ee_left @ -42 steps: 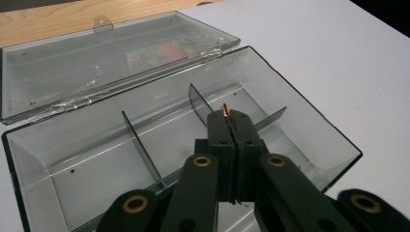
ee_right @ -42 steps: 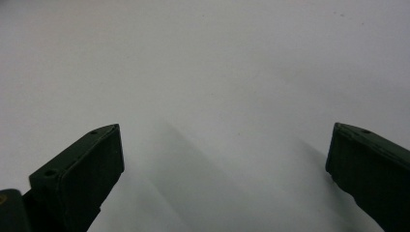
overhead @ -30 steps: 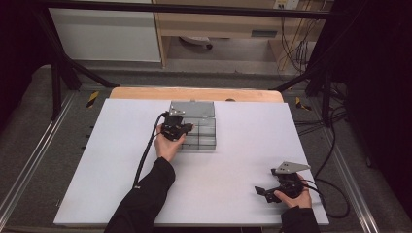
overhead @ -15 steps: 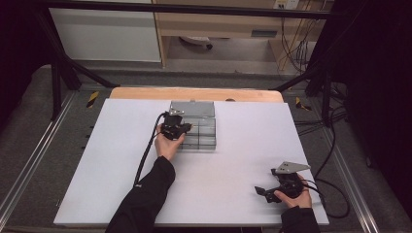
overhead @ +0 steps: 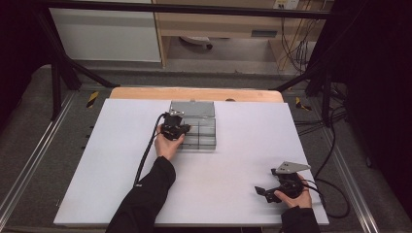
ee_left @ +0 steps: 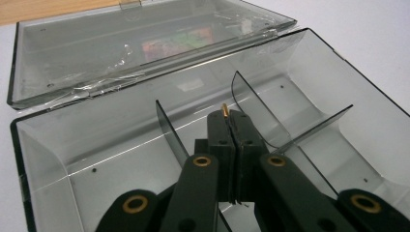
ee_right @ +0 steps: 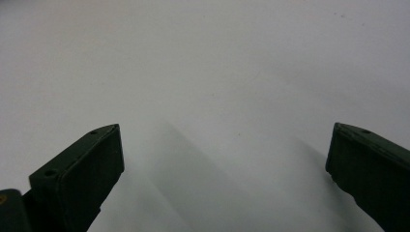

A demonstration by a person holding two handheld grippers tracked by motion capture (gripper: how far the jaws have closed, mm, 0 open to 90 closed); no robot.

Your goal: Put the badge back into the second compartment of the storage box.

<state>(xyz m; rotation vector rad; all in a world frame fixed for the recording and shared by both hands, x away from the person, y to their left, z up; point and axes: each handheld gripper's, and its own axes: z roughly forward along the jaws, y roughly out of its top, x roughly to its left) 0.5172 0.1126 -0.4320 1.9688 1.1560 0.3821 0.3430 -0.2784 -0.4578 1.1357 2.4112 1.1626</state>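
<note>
A smoky clear plastic box (overhead: 201, 133) with inner dividers (ee_left: 256, 104) lies open at the back middle of the white table, its lid (ee_left: 121, 46) folded back. My left gripper (overhead: 180, 127) hovers over the box's left side, jaws pressed together on a small brass-coloured pin (ee_left: 225, 109) that pokes out at the tips (ee_left: 231, 116). My right gripper (overhead: 262, 191) rests low at the front right of the table with its jaws wide apart and nothing between them (ee_right: 225, 154).
The white table top (overhead: 243, 145) stretches around the box, with a wooden strip (overhead: 194, 93) along its far edge. A colourful label (ee_left: 176, 41) shows through the lid. Black cables (overhead: 335, 189) trail off the right side.
</note>
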